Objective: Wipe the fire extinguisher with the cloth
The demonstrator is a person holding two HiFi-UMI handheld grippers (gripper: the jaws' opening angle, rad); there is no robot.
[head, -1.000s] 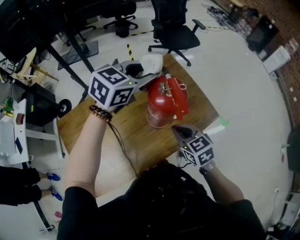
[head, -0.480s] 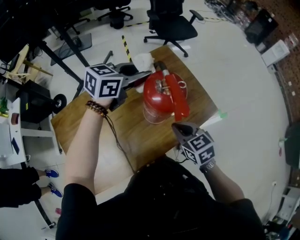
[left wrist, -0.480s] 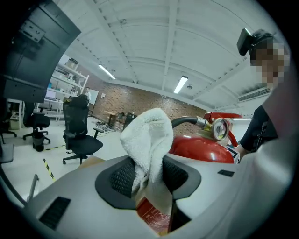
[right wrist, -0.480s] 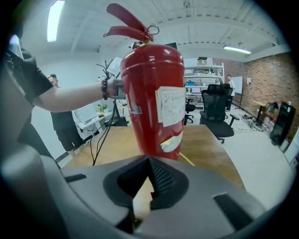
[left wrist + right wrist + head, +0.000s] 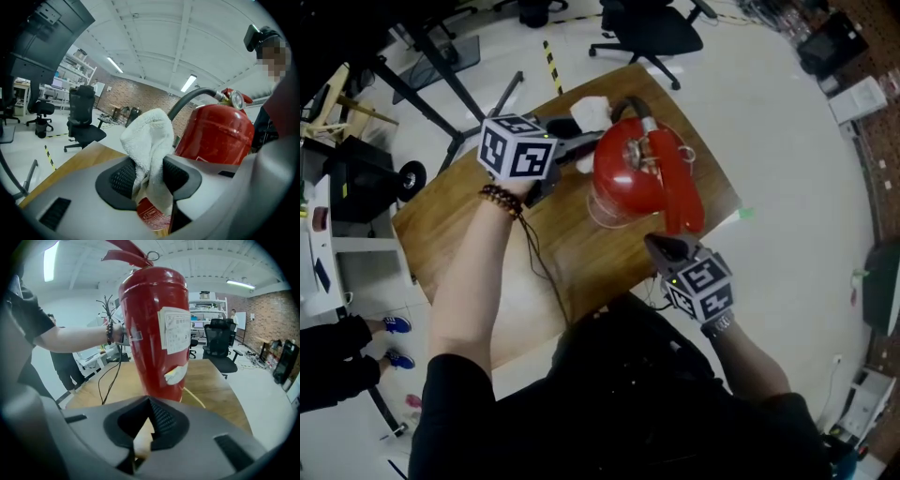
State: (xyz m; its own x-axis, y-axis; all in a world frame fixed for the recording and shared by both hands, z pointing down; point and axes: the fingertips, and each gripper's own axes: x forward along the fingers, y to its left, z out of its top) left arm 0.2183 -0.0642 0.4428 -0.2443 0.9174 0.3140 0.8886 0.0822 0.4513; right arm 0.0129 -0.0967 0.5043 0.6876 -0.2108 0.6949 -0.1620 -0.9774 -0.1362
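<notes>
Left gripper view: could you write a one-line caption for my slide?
Left tool grips a white cloth beside the red extinguisher on a wooden table.

My left hand-held gripper (image 5: 150, 179) has its jaws closed on a white terry cloth (image 5: 147, 140), which bunches up above the dark ribbed pads (image 5: 123, 178). Just right of the cloth stands the red fire extinguisher (image 5: 215, 133), its black hose (image 5: 187, 101) arching over to the left and its pressure gauge (image 5: 236, 99) at the top. I can't tell whether cloth and cylinder touch. The wooden surface (image 5: 70, 164) runs off to the left, with a black office chair (image 5: 83, 117) beyond its edge.
</notes>
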